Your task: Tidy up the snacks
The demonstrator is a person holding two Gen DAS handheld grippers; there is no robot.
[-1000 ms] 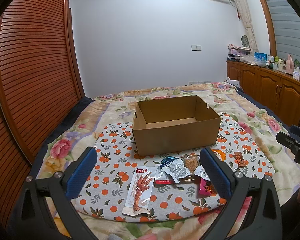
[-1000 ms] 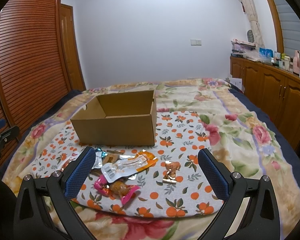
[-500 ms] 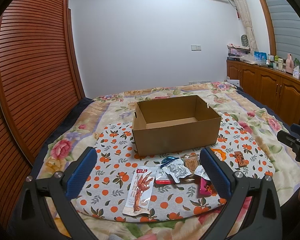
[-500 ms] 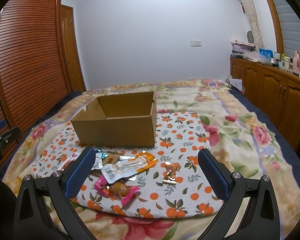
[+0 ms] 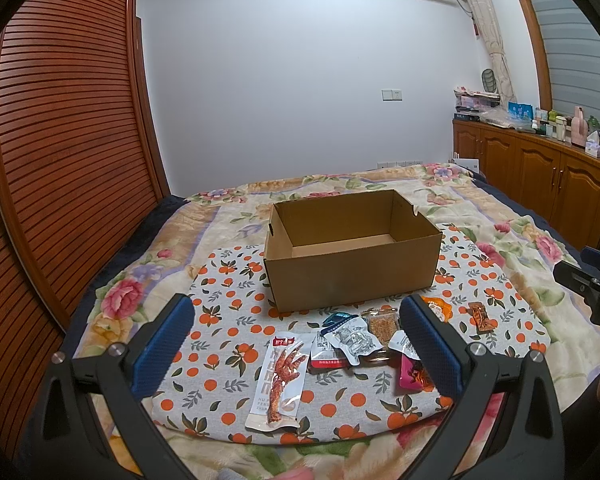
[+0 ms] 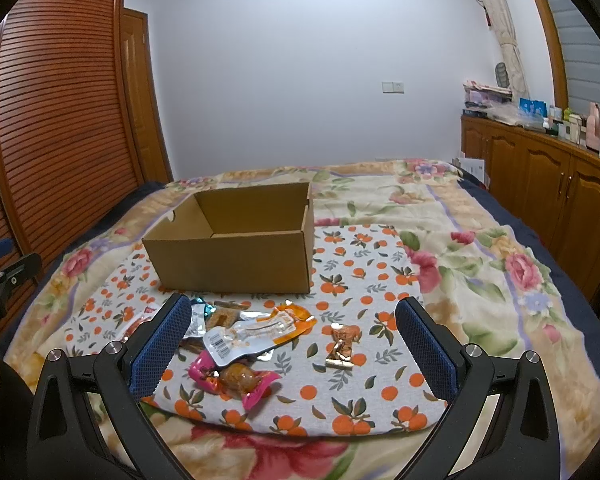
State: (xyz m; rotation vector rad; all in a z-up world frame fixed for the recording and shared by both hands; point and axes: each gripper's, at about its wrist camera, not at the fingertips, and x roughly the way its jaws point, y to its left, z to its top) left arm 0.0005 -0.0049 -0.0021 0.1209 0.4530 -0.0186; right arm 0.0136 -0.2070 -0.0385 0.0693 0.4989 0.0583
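An open cardboard box (image 5: 352,248) (image 6: 236,240) stands empty on an orange-print cloth (image 5: 228,312) (image 6: 380,276) spread over a bed. In front of it lie several snack packets: a long chicken-foot packet (image 5: 280,380), a silvery packet (image 5: 352,338), a pink-wrapped snack (image 6: 236,378), an orange-edged packet (image 6: 260,330) and a small brown packet (image 6: 342,346). My left gripper (image 5: 296,344) hangs open above the near packets. The right gripper (image 6: 292,344) is also open, holding nothing, and shows at the right edge of the left wrist view (image 5: 592,284).
A slatted wooden wardrobe (image 5: 60,152) runs along the left of the bed. Wooden cabinets (image 6: 548,192) with bottles and boxes on top line the right wall. The floral blanket (image 6: 480,248) extends right of the cloth.
Both grippers stay open and almost still; the views have shifted only slightly. No snack has moved.
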